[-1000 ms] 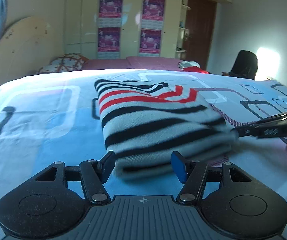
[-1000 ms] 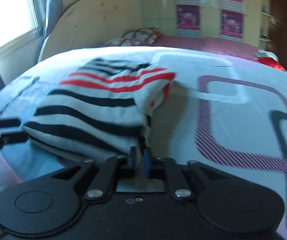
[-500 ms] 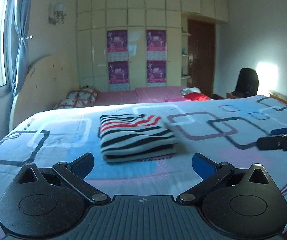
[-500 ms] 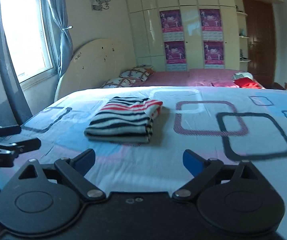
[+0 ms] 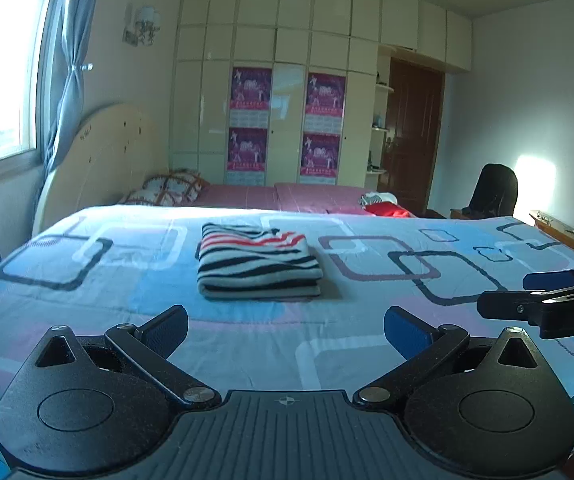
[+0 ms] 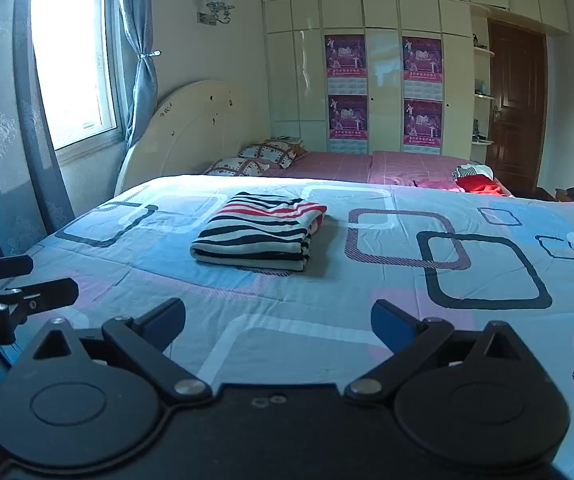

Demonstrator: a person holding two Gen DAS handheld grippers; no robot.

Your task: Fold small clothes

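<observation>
A folded garment [image 5: 259, 260] with black, white and red stripes lies flat on the patterned bed sheet [image 5: 135, 292], well ahead of both grippers. In the right wrist view the garment [image 6: 259, 232] sits left of centre on the sheet [image 6: 367, 288]. My left gripper [image 5: 287, 326] stands wide open over the near part of the bed, with nothing between its blue pads. My right gripper [image 6: 279, 320] has its jaws opening wide, also with nothing between them. Each gripper shows at the edge of the other's view: the right gripper [image 5: 505, 294] and the left gripper [image 6: 51, 278].
A pink bed [image 5: 287, 196] stands behind, with patterned pillows [image 5: 171, 188] and a red and white garment [image 5: 383, 206] on it. A cream headboard [image 5: 99, 160] and window [image 6: 71, 60] are at the left. A dark chair [image 5: 495, 192] and brown door [image 5: 411, 132] are at the right.
Both grippers let go of the striped garment, opened wide and drew back and up from it. The garment now lies folded on the bed, far from both.
</observation>
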